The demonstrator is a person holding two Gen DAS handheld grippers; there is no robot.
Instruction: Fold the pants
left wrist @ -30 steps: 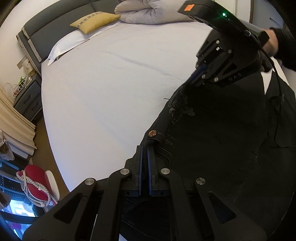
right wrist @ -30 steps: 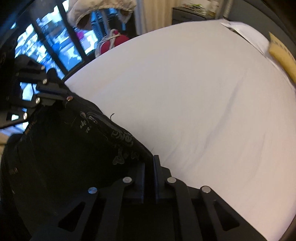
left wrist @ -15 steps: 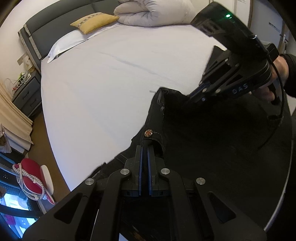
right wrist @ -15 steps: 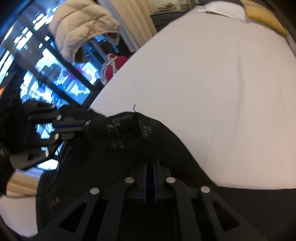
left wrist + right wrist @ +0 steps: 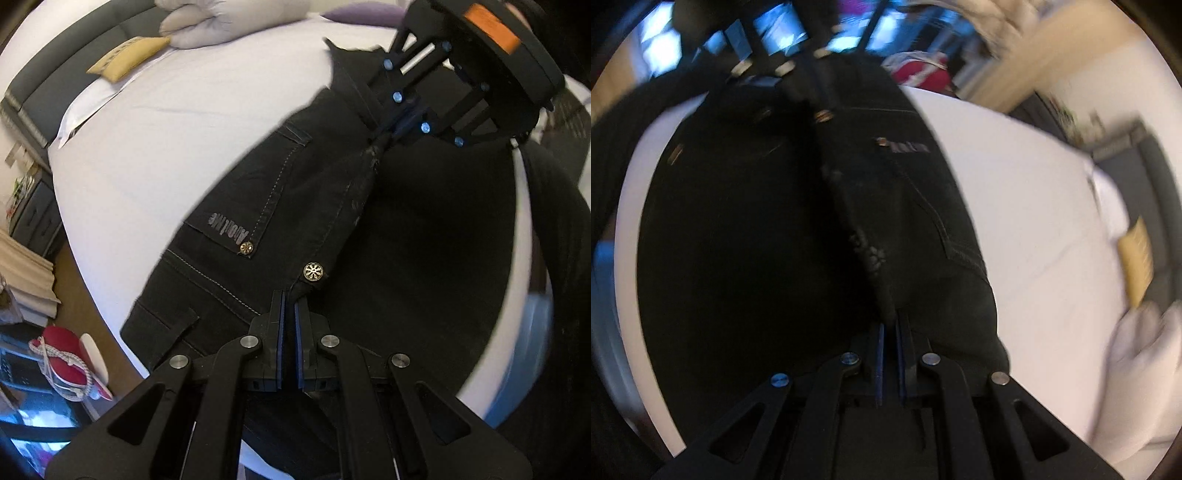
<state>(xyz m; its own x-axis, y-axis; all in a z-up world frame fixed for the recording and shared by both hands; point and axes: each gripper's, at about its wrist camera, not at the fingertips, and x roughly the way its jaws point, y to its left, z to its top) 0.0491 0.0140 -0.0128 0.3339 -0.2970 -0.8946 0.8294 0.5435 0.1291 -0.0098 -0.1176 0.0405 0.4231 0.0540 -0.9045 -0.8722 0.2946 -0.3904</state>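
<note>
Black pants (image 5: 295,192) with metal buttons and a printed pocket are held up over the white bed (image 5: 166,122), stretched between both grippers. My left gripper (image 5: 289,299) is shut on the waistband beside a metal button (image 5: 313,272). My right gripper (image 5: 391,129) shows at the upper right of the left wrist view, shut on the other end of the fabric. In the right wrist view my right gripper (image 5: 889,325) pinches the pants (image 5: 775,229), and the left gripper (image 5: 772,74) is at the top. The fabric hangs folded along a centre crease.
A yellow pillow (image 5: 125,62) and a bundled white duvet (image 5: 221,18) lie at the head of the bed by the grey headboard (image 5: 48,96). A nightstand (image 5: 29,214) and a red object (image 5: 62,354) stand off the bed's left side.
Both grippers have lifted and turned the pants, bringing the pocket side up and pulling the fabric taut between them. The right gripper has swung round to face the left.
</note>
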